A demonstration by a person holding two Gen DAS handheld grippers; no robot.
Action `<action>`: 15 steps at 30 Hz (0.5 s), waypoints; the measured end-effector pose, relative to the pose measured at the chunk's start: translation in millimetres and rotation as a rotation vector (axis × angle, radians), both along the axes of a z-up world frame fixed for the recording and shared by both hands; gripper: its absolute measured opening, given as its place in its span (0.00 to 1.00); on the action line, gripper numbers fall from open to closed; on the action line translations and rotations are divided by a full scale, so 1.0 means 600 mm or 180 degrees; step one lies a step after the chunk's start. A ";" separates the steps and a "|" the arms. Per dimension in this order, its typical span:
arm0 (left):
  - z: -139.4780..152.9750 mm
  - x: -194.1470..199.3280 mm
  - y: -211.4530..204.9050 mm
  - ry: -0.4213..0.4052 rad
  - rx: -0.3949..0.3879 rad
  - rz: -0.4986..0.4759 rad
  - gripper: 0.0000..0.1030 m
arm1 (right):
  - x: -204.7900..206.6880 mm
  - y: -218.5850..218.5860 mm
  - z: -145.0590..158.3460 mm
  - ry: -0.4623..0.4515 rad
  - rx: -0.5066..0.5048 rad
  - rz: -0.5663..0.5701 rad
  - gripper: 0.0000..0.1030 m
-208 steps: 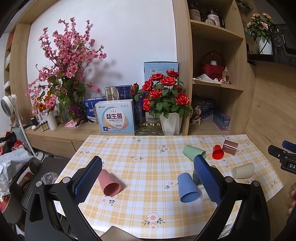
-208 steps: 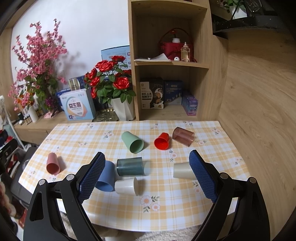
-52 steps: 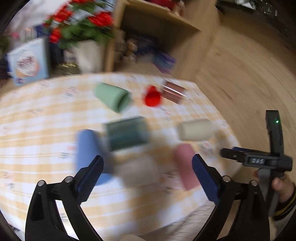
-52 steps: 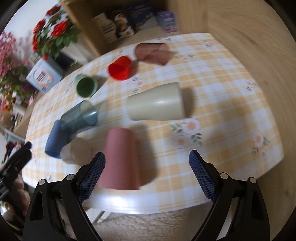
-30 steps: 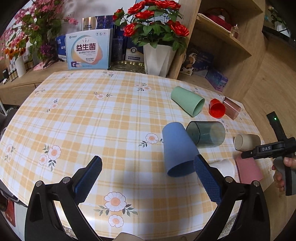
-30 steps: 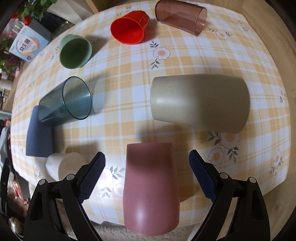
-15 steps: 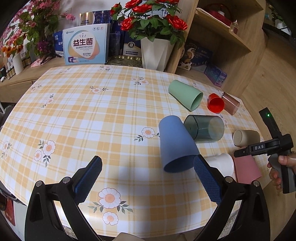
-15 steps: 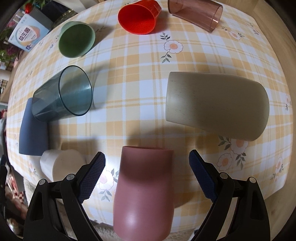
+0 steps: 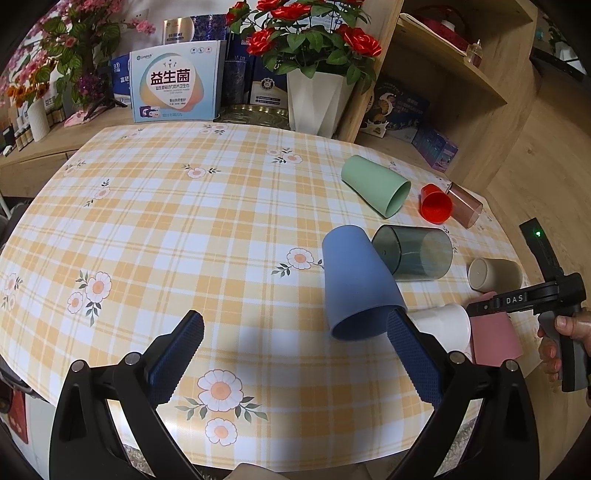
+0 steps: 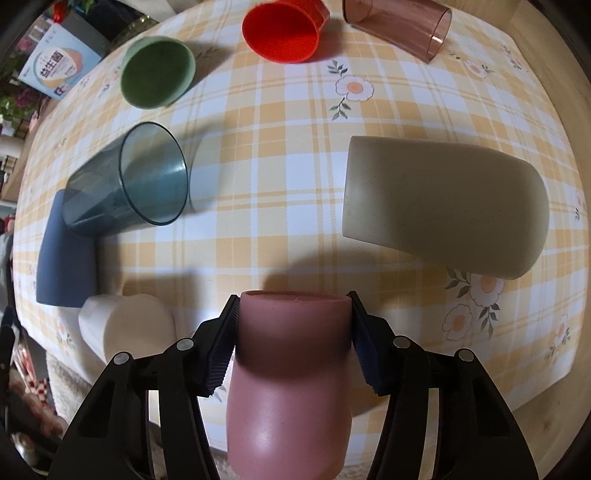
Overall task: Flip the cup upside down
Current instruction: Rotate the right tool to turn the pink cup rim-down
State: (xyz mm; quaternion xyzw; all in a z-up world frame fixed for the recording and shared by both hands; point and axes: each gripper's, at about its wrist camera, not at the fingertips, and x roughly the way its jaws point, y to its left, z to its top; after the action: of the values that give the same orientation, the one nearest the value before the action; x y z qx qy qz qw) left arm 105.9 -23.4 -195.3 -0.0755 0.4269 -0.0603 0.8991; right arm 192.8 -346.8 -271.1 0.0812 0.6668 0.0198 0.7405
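Observation:
A pink cup [image 10: 291, 373] lies on its side near the table's front edge, its flat base pointing away from the right wrist camera. My right gripper [image 10: 293, 325] is shut on the pink cup, one pad on each side near the base. The cup also shows in the left wrist view [image 9: 493, 338], partly behind the right gripper [image 9: 517, 299]. My left gripper [image 9: 291, 350] is open and empty above the checked table [image 9: 184, 229], with its right finger just in front of a blue cup [image 9: 356, 288].
Other cups lie on their sides: beige [image 10: 443, 206], white [image 10: 125, 328], blue [image 10: 64, 258], clear teal [image 10: 129, 181], green [image 10: 157, 72], red [image 10: 284, 29], clear brown [image 10: 399, 24]. A rose vase [image 9: 314, 99], boxes and wooden shelves stand behind the table.
My right gripper has closed from wide open onto the pink cup's sides. The left gripper has barely moved and stays open.

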 end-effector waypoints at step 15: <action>0.002 -0.010 -0.019 -0.0005 0.0002 -0.0096 0.94 | -0.098 -0.002 0.073 -0.1032 0.0083 0.0064 0.53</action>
State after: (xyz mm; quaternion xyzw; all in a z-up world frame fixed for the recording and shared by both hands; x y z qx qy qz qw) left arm 100.1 -34.9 -193.9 -0.0687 0.4273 -0.0738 0.8985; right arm 133.8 -347.9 -227.3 0.0799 0.5391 0.0487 0.8371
